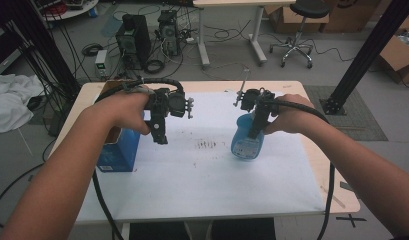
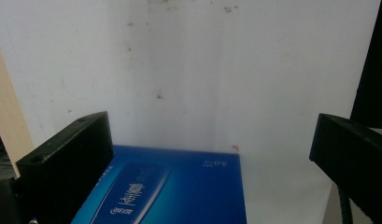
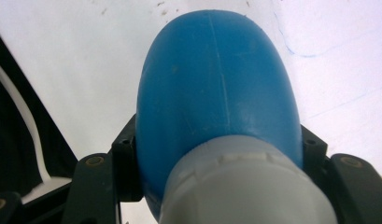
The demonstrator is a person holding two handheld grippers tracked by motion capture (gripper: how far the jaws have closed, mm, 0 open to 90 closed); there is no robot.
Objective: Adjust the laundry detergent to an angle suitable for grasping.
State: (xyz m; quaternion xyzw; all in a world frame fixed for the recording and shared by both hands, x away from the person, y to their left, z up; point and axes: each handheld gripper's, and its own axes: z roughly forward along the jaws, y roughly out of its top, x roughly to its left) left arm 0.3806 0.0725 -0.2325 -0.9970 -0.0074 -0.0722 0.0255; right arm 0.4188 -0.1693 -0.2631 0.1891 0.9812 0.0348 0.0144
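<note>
A: What is the largest thing in the scene?

B: A desk (image 1: 202, 195) with a white top marked by small dark specks. A person's two forearms come in from the near edge, each hand holding a black tool.

A: What stands on it?

B: A blue box (image 1: 119, 150) stands near the left edge. A blue bottle (image 1: 246, 140) with a grey-white cap stands upright right of centre, well apart from the box.

A: Where is the right tool?

B: The right tool (image 1: 256, 131) points down over the bottle. In its own view the jaws sit against both sides of the bottle's shoulder just below the cap, pinching it.

A: And the left tool?

B: The left tool (image 1: 160, 136) hangs just beside the box, to its right. Its jaws are spread wide with nothing between them; the box top (image 2: 179, 191) lies below them.
</note>
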